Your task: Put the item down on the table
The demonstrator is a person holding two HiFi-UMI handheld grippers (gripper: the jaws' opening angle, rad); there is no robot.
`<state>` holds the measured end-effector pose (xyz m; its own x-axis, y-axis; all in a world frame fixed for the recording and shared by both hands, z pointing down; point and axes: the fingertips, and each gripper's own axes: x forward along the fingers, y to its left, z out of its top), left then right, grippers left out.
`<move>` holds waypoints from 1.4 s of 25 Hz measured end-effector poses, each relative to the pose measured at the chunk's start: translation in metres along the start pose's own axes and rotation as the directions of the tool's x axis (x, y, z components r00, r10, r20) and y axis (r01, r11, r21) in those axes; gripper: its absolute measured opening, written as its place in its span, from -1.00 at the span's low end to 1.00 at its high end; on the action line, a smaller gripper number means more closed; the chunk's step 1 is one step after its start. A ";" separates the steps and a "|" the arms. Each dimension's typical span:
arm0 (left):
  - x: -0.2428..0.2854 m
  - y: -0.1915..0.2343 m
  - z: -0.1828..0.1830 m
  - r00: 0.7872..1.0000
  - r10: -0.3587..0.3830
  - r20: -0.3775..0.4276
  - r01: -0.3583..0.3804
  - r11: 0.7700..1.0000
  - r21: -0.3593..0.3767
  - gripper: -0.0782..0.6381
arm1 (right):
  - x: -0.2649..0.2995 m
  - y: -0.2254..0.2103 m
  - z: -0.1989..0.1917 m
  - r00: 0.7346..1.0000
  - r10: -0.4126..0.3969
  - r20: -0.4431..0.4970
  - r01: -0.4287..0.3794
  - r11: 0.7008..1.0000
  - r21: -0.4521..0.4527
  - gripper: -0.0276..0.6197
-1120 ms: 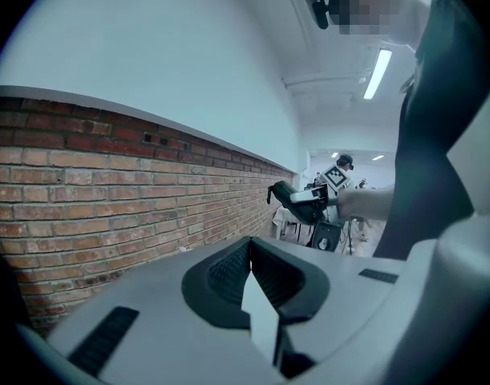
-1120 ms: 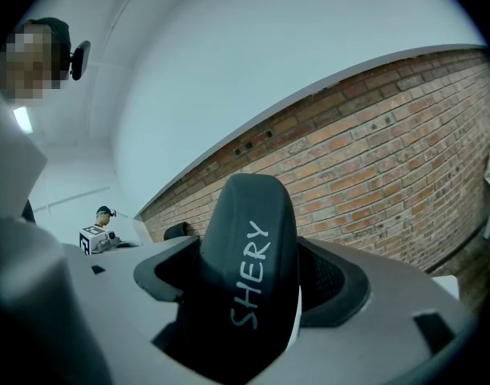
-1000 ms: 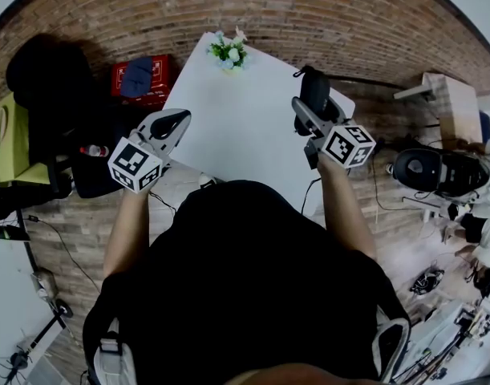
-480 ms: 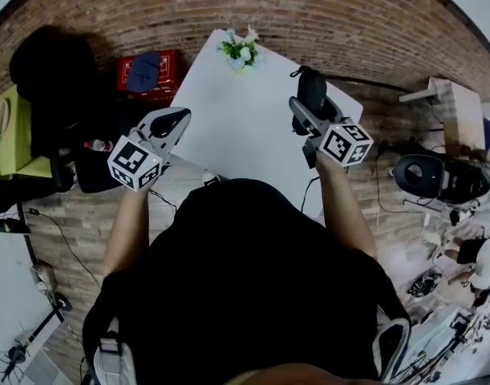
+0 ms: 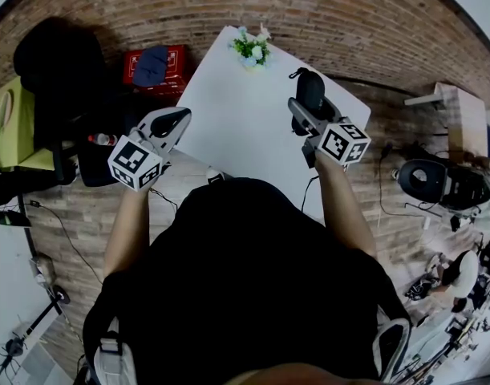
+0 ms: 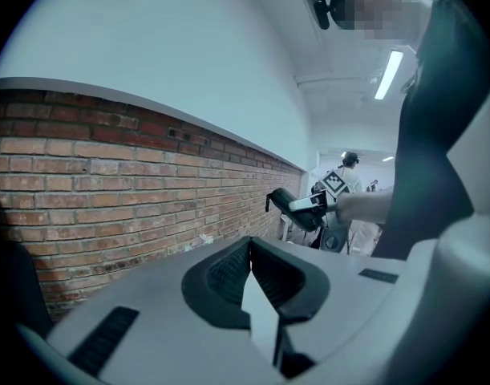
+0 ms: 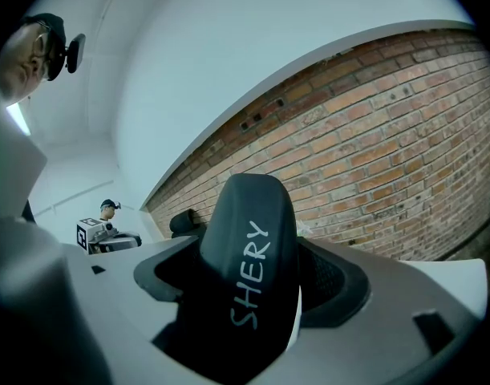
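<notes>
Jaws of the right gripper [image 7: 253, 277] are clamped on a black case [image 7: 246, 215] with white lettering along its side, which stands up between them in the right gripper view. Those of the left gripper [image 6: 249, 257] are pressed together on nothing. In the head view the case [image 5: 311, 91] sits over the right-hand part of the white bench [image 5: 236, 119], while the left gripper [image 5: 173, 123] hangs at the bench's left edge, well apart from it. A small bunch of flowers [image 5: 253, 48] stands at the far end of the bench. By my reading the case is carried above the surface rather than resting on it, so the put-down is not yet done: what is left is lowering it onto the bare bench and letting go.
</notes>
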<state>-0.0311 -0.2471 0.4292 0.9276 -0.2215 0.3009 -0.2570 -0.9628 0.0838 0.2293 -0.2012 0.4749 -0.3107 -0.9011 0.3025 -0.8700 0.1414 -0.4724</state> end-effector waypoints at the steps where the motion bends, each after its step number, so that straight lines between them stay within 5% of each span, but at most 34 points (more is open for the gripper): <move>1: -0.002 0.002 -0.002 1.000 0.003 -0.001 -0.003 1.000 -0.003 -0.75 | 0.003 0.000 -0.003 1.000 0.001 -0.007 -0.001 1.000 0.002 0.28; 35: -0.040 0.040 -0.037 0.996 0.075 -0.042 -0.077 0.995 -0.067 -0.75 | 0.084 0.017 -0.093 0.976 0.069 -0.208 -0.060 0.997 0.053 0.28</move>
<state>-0.0881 -0.2714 0.4555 0.8935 -0.2860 0.3461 -0.3458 -0.9301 0.1241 0.1525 -0.2359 0.5694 -0.4432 -0.7840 0.4347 -0.8286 0.1732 -0.5324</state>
